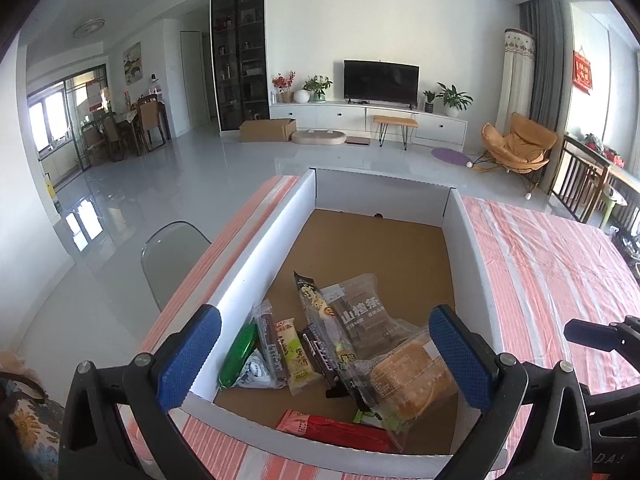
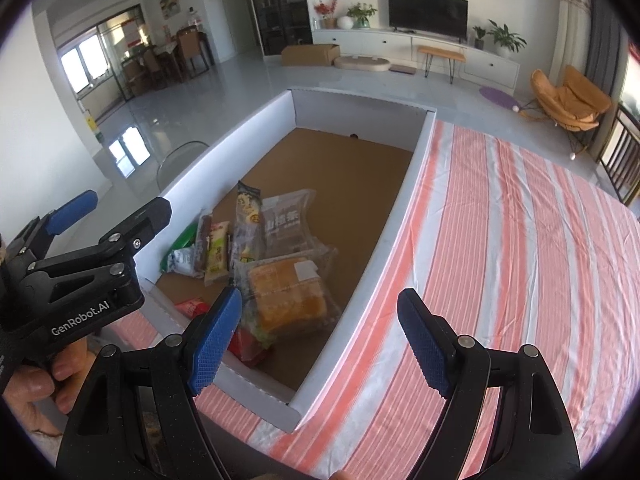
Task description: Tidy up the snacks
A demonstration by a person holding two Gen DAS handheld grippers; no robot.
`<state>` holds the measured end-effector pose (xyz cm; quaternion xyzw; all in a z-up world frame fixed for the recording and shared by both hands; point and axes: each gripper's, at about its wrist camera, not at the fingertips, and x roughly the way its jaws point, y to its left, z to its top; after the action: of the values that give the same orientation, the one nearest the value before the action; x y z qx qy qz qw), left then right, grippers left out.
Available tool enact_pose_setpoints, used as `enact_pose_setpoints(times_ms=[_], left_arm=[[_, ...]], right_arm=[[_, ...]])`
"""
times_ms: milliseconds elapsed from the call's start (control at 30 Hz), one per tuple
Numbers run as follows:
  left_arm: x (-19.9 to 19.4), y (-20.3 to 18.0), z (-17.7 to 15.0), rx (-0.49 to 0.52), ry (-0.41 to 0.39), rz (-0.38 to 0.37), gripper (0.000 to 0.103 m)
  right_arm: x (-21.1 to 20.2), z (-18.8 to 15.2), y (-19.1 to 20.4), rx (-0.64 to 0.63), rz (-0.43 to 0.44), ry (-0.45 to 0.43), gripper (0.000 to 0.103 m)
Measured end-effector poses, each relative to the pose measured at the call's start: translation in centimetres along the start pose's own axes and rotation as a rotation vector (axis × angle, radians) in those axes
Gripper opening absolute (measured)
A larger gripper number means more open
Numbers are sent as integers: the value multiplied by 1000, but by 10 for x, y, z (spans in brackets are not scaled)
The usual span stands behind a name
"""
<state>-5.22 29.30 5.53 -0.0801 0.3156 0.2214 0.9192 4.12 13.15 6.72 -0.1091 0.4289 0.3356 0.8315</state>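
Observation:
A shallow box [image 1: 260, 264] with white walls and a brown floor stands on the striped cloth. Several snack packs lie piled at its near end: a clear bread pack [image 1: 412, 376], a hawthorn-strip pack [image 1: 360, 312], a green pack [image 1: 238, 356] and a red pack [image 1: 332, 428]. My left gripper [image 1: 326, 356] hovers open above this pile, with nothing between its blue pads. My right gripper [image 2: 320, 340] is open too and empty, over the box's [image 2: 400, 208] near right wall, next to the bread pack [image 2: 288, 292]. The left gripper [image 2: 112, 212] shows at the left of the right wrist view.
The pink and white striped cloth [image 2: 520, 240] stretches to the right of the box. A grey chair [image 1: 172, 256] stands at the table's left side. A person's hand [image 2: 32, 392] holds the left gripper. The box's far half shows bare brown floor.

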Motion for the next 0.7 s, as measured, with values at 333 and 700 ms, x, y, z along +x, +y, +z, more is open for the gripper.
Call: enact_pose_setpoints(times_ms=[333,700], left_arm=[[-19,-1,25,14,-45,-12,103],[-26,-21,16,10,-14,-53,103]], right_arm=[[-30,-11,6,-44,-70,-49,83],[-43,-16,0,-9,-66,-84,83]])
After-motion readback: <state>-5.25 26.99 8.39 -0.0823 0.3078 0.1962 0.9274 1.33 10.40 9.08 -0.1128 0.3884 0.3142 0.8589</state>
